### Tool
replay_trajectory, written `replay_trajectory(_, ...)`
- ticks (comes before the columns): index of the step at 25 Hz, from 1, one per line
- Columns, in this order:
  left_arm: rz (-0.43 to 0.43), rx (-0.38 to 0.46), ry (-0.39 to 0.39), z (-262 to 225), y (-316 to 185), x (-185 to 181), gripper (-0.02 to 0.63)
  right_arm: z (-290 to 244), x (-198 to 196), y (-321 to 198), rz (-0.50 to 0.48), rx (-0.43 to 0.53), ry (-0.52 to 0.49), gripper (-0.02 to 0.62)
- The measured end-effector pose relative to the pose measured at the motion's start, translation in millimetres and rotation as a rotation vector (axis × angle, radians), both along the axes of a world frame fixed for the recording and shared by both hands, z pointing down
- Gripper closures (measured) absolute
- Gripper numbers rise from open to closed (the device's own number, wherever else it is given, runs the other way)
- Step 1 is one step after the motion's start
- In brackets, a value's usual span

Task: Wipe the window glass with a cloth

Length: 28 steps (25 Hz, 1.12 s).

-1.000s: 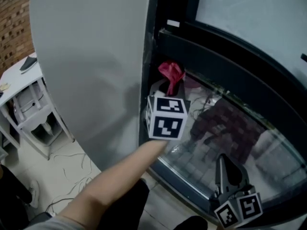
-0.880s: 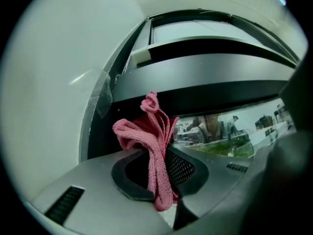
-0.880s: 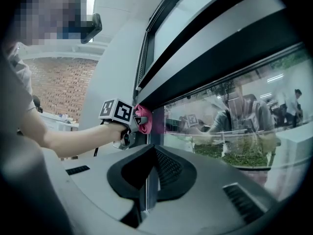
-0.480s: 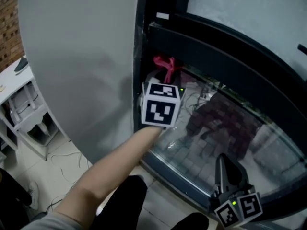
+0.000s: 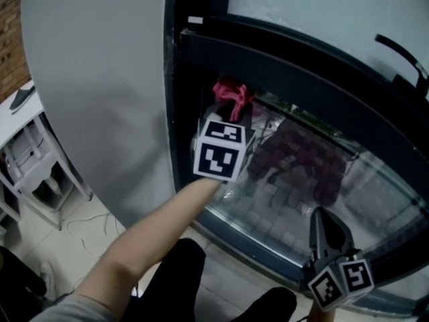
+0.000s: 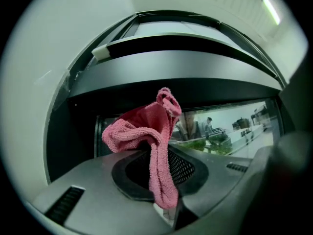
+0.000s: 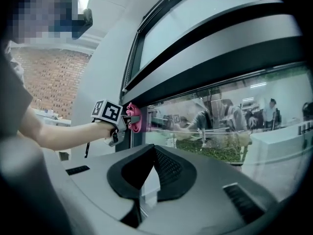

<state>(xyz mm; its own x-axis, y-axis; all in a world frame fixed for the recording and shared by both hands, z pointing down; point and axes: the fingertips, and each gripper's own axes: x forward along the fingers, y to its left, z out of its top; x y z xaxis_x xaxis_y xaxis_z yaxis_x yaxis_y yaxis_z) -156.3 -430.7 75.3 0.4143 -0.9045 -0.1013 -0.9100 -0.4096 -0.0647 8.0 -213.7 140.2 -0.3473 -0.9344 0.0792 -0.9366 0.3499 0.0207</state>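
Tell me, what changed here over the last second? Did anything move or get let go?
The left gripper, clamped on the pink cloth, slid slightly right along the top of the glass, away from the dark frame; the head camera shifted too. Nothing was grabbed or released. The right gripper stayed low by the glass, shut and empty.

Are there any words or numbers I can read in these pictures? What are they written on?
No word or number can be read here.
The white sticker on the dark window frame: too small to tell if anything is printed on it.
The cubes on the left gripper and right gripper: only black-and-white square patterns, no letters.
The pink cloth: no print shows.
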Motion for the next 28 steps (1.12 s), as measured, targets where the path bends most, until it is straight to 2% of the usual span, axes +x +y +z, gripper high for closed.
replay_trajectory(7,0.115,-0.006,-0.021,3.5,37.8,66.2,0.548,0.6,37.9,38.5,0.084,-0.010,-0.006,0.595)
replay_trajectory(18,0.257,-0.005,-0.014,1.6,90.5,160.4,0.548,0.9,107.1,99.6,0.231,-0.015,0.002,0.595)
replay_trajectory(28,0.372,-0.015,-0.014,3.4,136.0,241.7,0.548,6.9,166.9,161.7,0.363,-0.009,-0.033,0.595)
